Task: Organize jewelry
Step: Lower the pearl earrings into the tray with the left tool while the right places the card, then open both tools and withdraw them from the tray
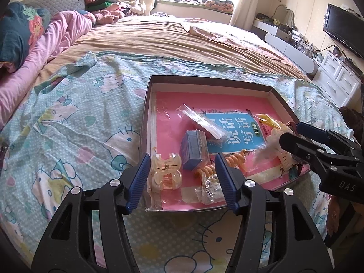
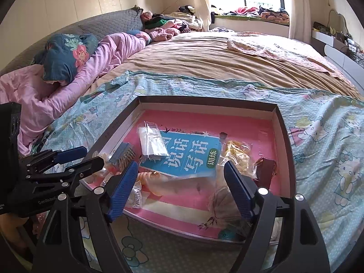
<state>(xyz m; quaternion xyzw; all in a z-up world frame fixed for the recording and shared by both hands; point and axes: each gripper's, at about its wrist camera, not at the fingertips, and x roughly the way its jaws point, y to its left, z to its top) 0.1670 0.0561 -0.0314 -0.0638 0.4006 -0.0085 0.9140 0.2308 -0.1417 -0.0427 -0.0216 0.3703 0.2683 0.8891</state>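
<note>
A shallow dark box [image 1: 204,80] [image 2: 206,102] lies on the bed, with a pink and blue book as its floor. My left gripper [image 1: 182,177] is open over its near left corner, with a clear amber claw clip [image 1: 166,173], a small blue box [image 1: 194,150] and an orange spiral hair tie [image 1: 204,169] between the fingers, none pressed. My right gripper [image 2: 180,186] [image 1: 290,134] is open over the near right part, above a sheer pouch [image 2: 223,202]. A clear bag [image 2: 152,141], a yellow bag [image 2: 236,152] and a dark red box [image 2: 265,170] lie farther in.
The box rests on a Hello Kitty sheet [image 1: 68,118] beside a tan blanket [image 1: 170,36]. Pink bedding and pillows [image 1: 45,36] lie at the left. A white dresser [image 1: 336,79] and a TV [image 1: 343,29] stand at the right. My left gripper [image 2: 91,157] shows at the right wrist view's left edge.
</note>
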